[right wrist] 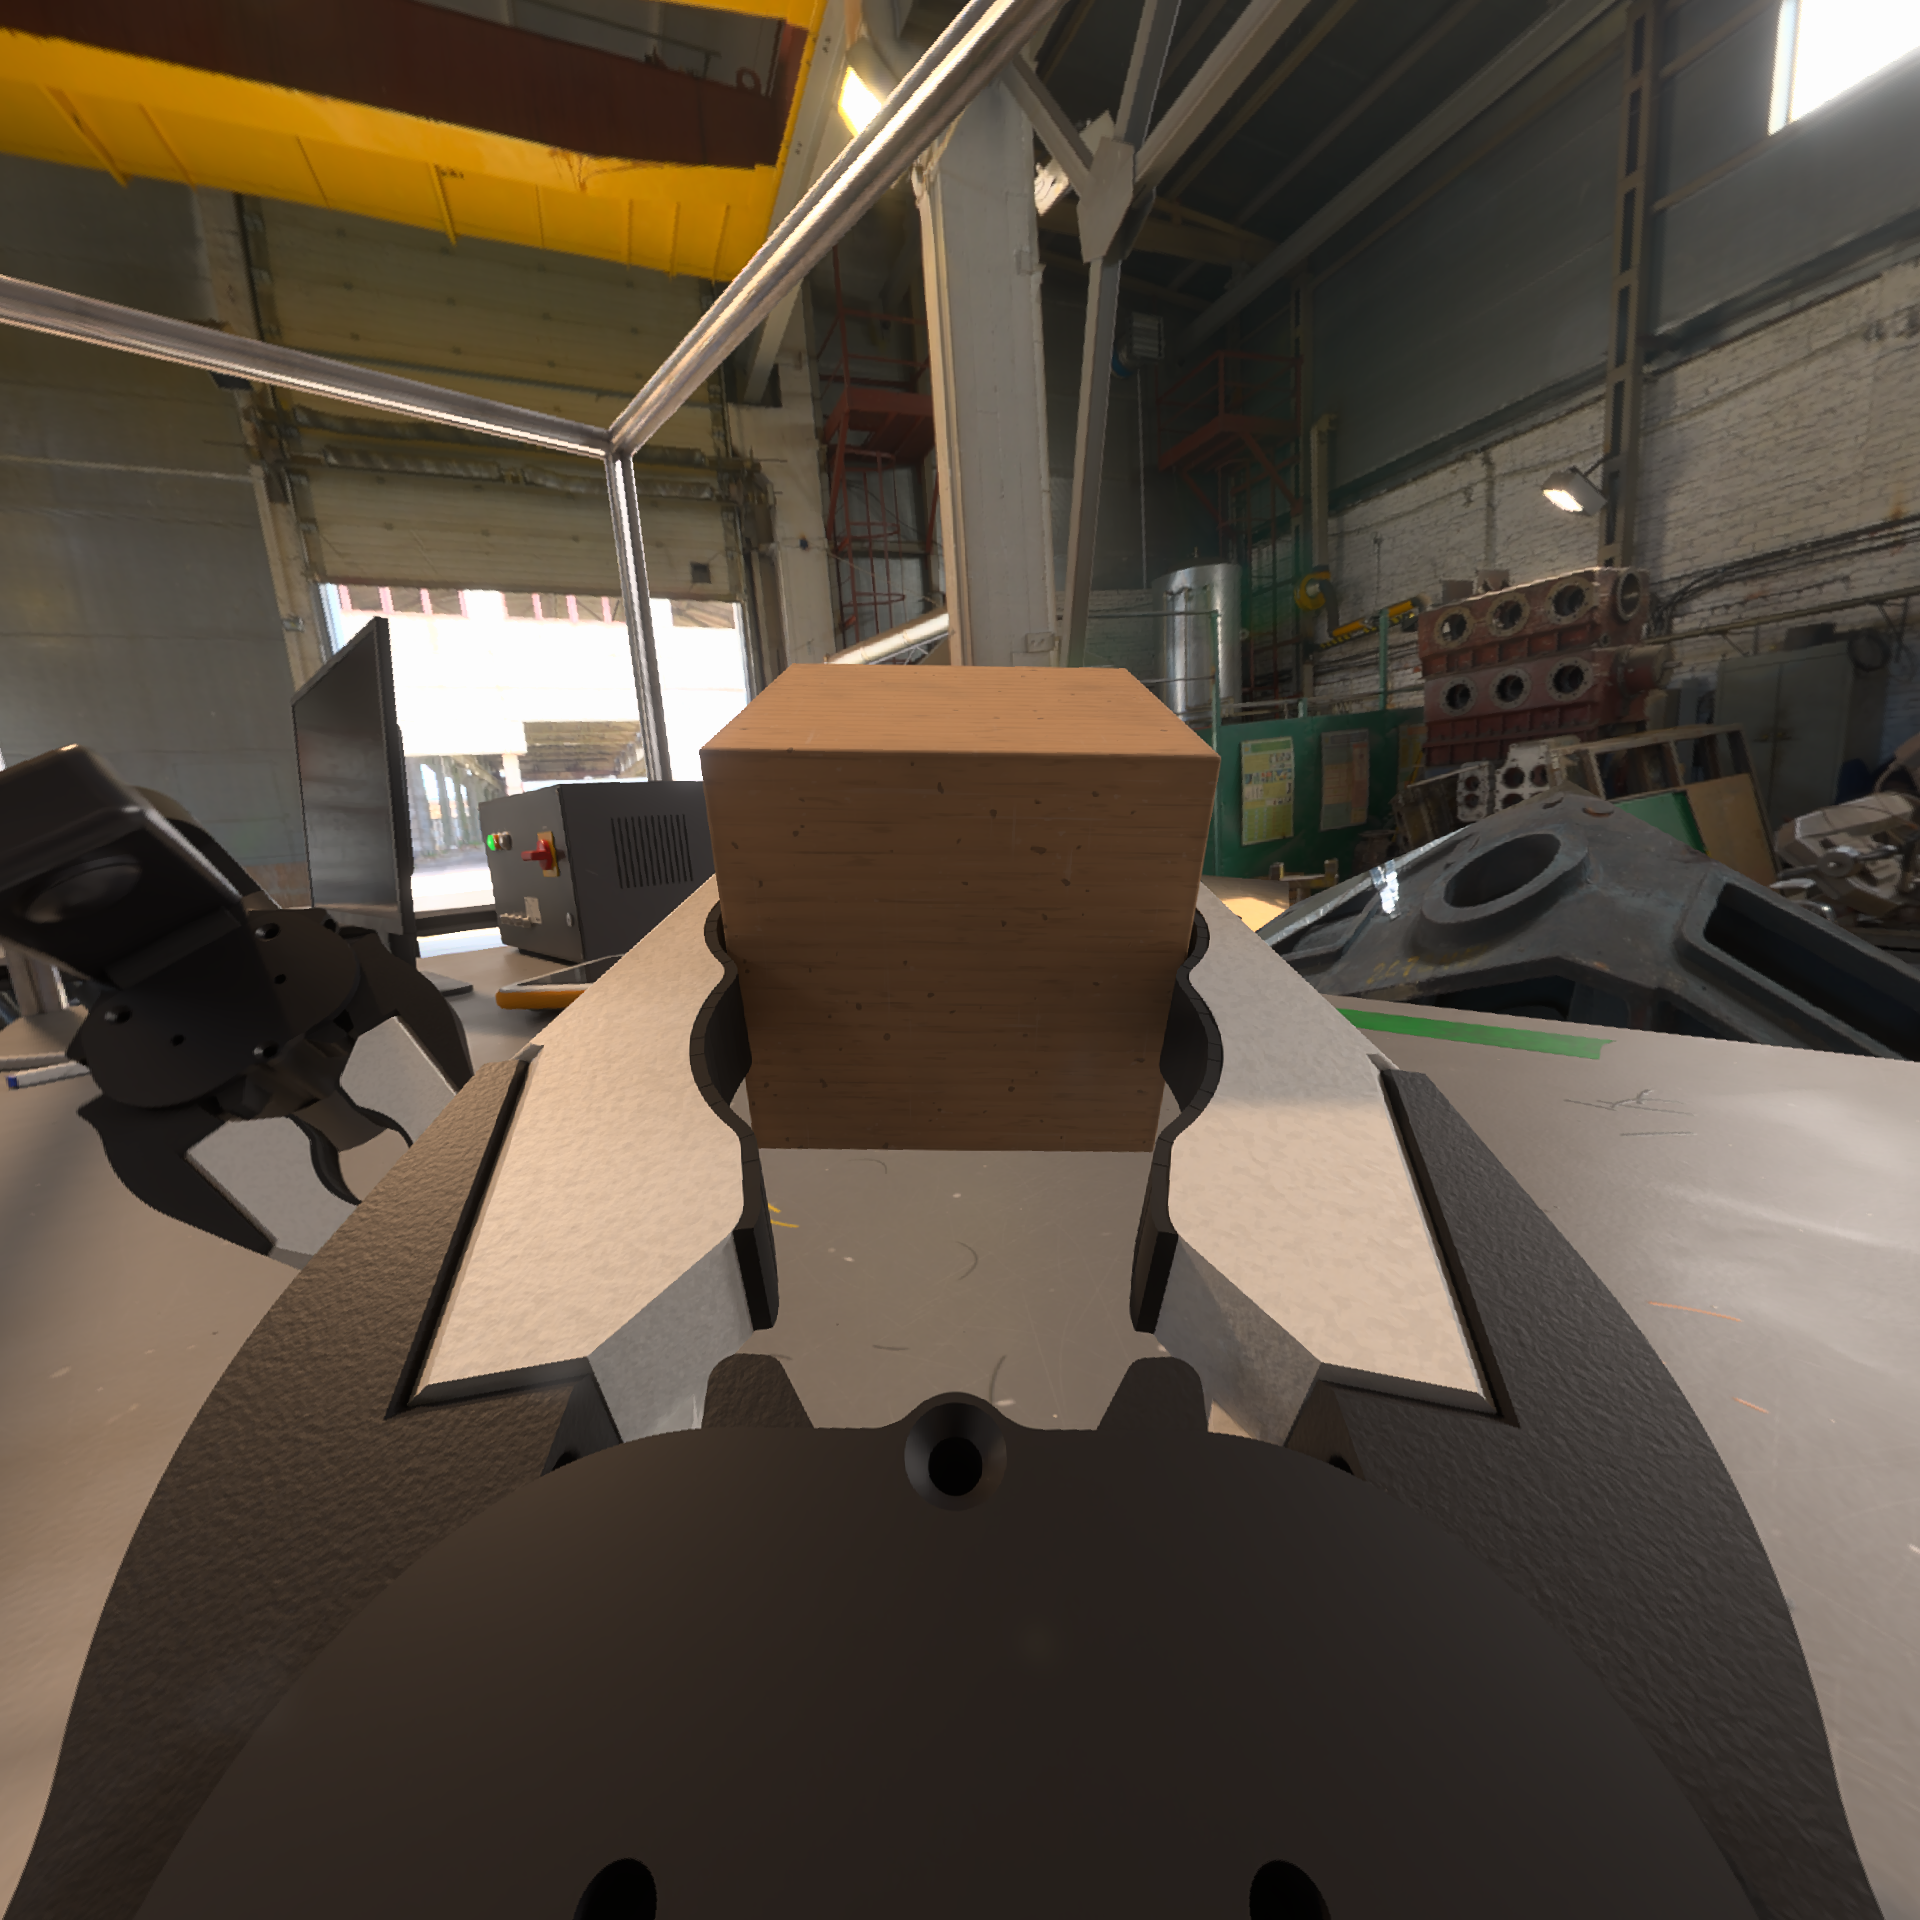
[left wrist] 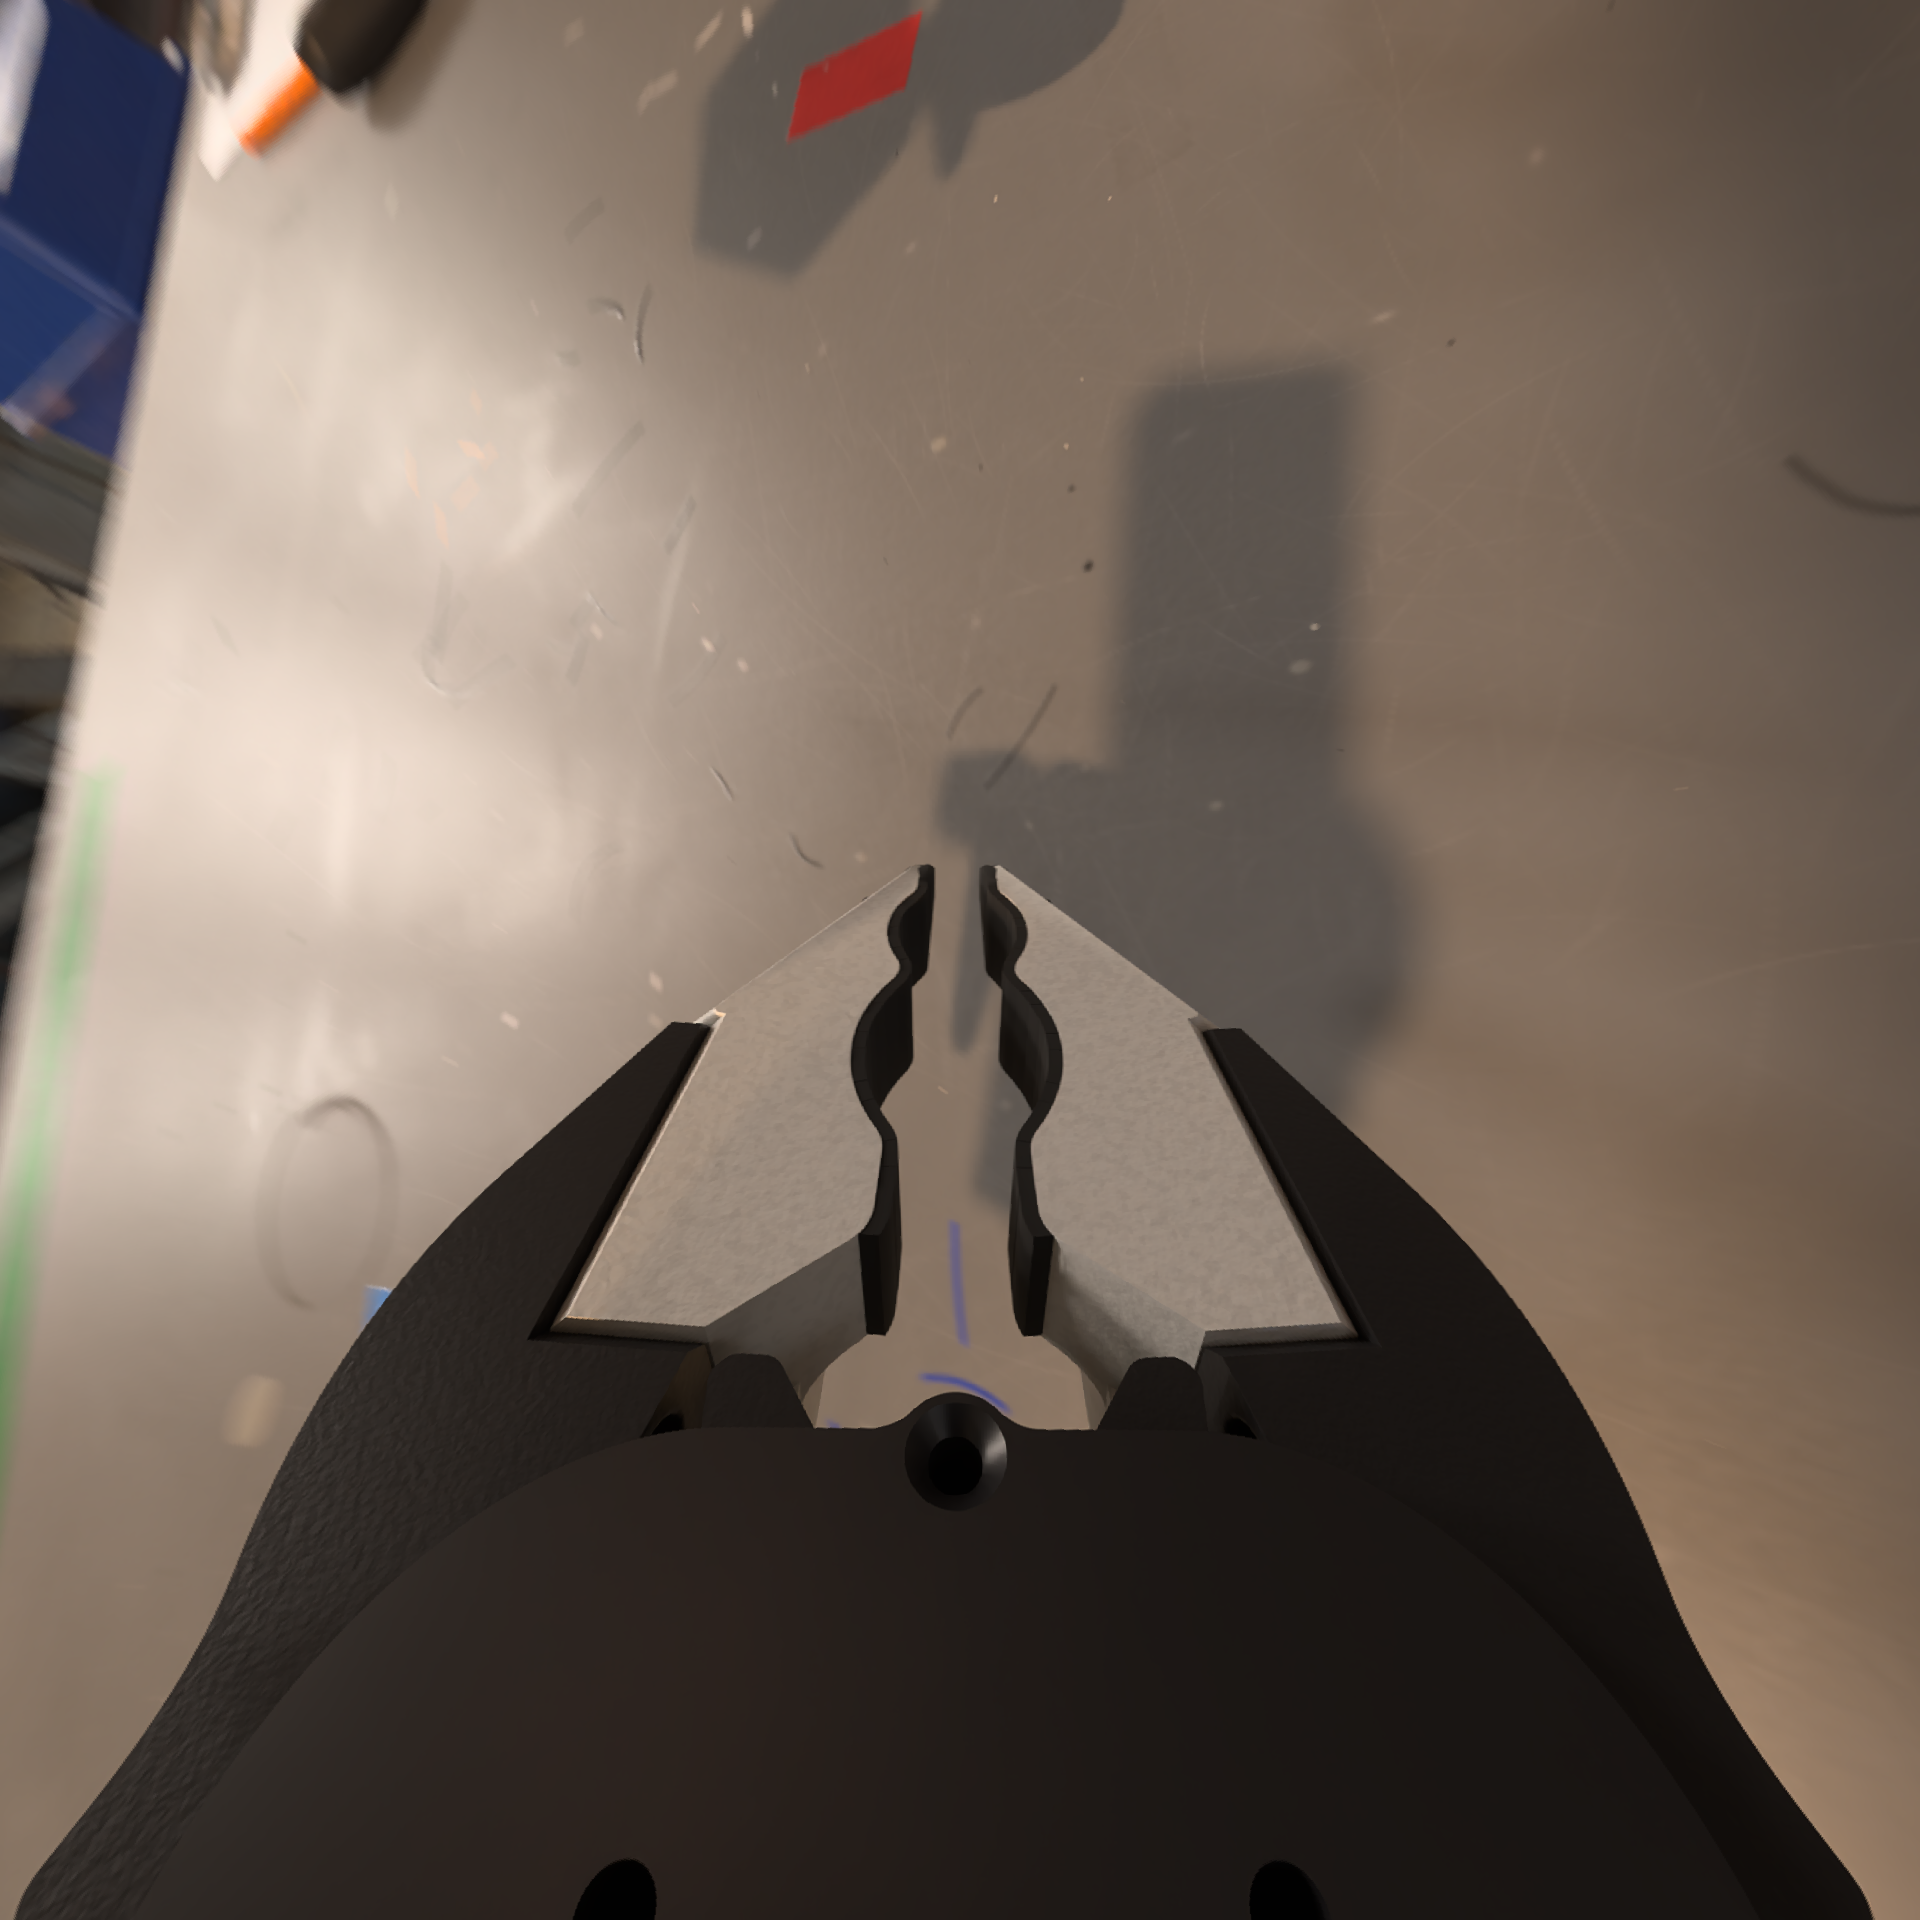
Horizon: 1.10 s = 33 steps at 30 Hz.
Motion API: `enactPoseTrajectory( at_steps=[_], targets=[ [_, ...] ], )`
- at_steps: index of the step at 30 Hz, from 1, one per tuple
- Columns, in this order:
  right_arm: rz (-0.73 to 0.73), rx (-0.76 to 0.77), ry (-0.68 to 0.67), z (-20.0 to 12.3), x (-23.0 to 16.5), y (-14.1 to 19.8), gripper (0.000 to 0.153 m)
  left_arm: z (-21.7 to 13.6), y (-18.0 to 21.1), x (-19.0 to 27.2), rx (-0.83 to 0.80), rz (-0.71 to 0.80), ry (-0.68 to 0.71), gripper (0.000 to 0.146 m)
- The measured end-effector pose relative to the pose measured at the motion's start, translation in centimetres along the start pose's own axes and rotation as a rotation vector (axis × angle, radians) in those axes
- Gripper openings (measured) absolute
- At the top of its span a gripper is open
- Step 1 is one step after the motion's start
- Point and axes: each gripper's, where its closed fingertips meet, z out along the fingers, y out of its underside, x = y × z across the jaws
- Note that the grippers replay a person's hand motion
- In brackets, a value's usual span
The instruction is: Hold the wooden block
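A brown wooden block (right wrist: 956, 831), a cube, sits upright between the fingers of my right gripper (right wrist: 961, 920). The black pads press its left and right faces, so the gripper is shut on it. The grey table (right wrist: 1662, 1247) shows below the block; I cannot tell whether the block rests on it or hangs just above. My left gripper (left wrist: 957, 873) points down at the scratched table (left wrist: 416, 727), its jaws nearly together with nothing between them. It also shows in the right wrist view (right wrist: 301, 1195), off to the left of the block and apart from it.
A red patch (left wrist: 854, 78) and an orange-tipped marker (left wrist: 281, 109) lie at the table's far end. A control box (right wrist: 592, 862), a dark monitor (right wrist: 348, 769) and a metal frame post (right wrist: 634, 582) stand behind the block. Green tape (right wrist: 1475, 1034) marks the table's right edge.
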Motion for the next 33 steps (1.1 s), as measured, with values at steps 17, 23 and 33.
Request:
enactPoseTrajectory(
  at_steps=[17,23,33],
  targets=[
    [-0.050,-0.051,0.058,0.0,0.9,0.9,0.081,2.8,2.8,-6.4,-0.102,-0.815,-0.174,0.046],
    [-0.038,-0.030,0.099,-0.3,1.6,0.6,0.081,6.8,-1.7,-7.0,-0.134,-0.834,-0.079,0.043],
    [0.075,0.018,-0.034,-0.4,0.4,-0.1,0.081,4.1,3.8,-9.7,-0.353,-0.788,-0.404,0.050]
  ],
)
